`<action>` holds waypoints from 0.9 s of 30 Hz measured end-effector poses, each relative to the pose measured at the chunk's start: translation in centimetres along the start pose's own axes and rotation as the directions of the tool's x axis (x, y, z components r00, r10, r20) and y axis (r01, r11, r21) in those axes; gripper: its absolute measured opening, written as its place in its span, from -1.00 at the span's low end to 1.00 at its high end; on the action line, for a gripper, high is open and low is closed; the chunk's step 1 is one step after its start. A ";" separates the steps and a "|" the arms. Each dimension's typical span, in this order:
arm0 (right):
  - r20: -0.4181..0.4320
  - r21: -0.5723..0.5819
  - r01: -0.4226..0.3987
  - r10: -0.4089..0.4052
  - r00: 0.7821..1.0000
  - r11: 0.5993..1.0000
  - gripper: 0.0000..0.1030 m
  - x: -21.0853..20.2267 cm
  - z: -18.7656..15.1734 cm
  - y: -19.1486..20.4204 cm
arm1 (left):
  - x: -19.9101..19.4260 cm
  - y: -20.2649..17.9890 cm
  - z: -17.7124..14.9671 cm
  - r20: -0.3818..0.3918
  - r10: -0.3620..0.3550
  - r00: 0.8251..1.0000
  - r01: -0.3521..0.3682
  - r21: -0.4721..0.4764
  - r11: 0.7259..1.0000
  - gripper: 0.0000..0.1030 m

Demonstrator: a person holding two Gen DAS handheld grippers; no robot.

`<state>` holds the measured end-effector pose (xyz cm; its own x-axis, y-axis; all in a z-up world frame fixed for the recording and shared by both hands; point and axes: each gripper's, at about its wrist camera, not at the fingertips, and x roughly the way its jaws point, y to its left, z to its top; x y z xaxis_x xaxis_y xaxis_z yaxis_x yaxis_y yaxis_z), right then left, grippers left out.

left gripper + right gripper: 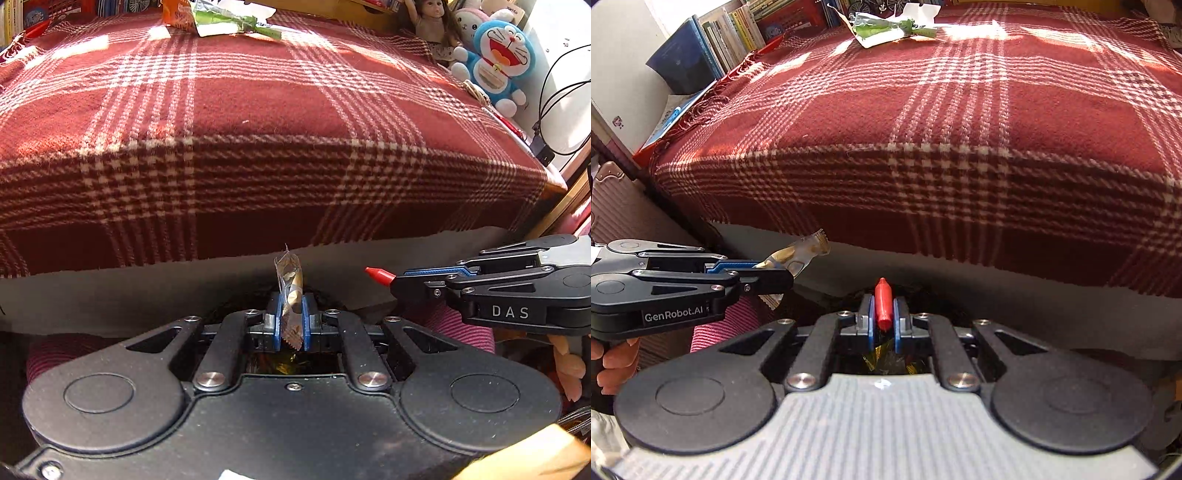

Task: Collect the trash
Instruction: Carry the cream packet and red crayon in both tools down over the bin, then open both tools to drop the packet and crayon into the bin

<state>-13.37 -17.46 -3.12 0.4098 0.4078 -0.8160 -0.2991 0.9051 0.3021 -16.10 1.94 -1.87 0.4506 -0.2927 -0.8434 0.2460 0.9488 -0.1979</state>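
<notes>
My left gripper [291, 314] is shut on a crumpled gold-and-clear wrapper [290, 291], which sticks up between the blue pads; the same wrapper [798, 253] shows in the right wrist view. My right gripper [882, 314] is shut on a small red piece of trash [882, 304], whose red tip [378, 275] pokes out in the left wrist view. Both grippers hover side by side below the front edge of the bed, over a dark opening with shiny gold trash [886, 363] inside. A green-and-white wrapper [229, 20] and an orange packet [177, 14] lie at the bed's far end.
A red plaid blanket [258, 110] covers the bed. Plush toys and a doll [498, 55] sit at the far right, with black cables [546, 110] beside them. Books [713, 48] line the far left. A suitcase [617, 206] stands at the left. A hand [609, 365] holds the left gripper.
</notes>
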 end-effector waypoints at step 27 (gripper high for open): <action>-0.078 0.013 0.012 -0.011 0.997 1.000 -0.55 2.3 -0.8 0.0 | 3.7 -0.3 -1.1 -0.116 0.012 0.993 -0.012 0.002 1.000 -0.52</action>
<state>-13.06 -16.61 -5.40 0.3447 0.3876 -0.8549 -0.2829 0.9113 0.2991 -15.46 0.69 -5.47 0.3506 -0.2653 -0.8982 0.2425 0.9521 -0.1865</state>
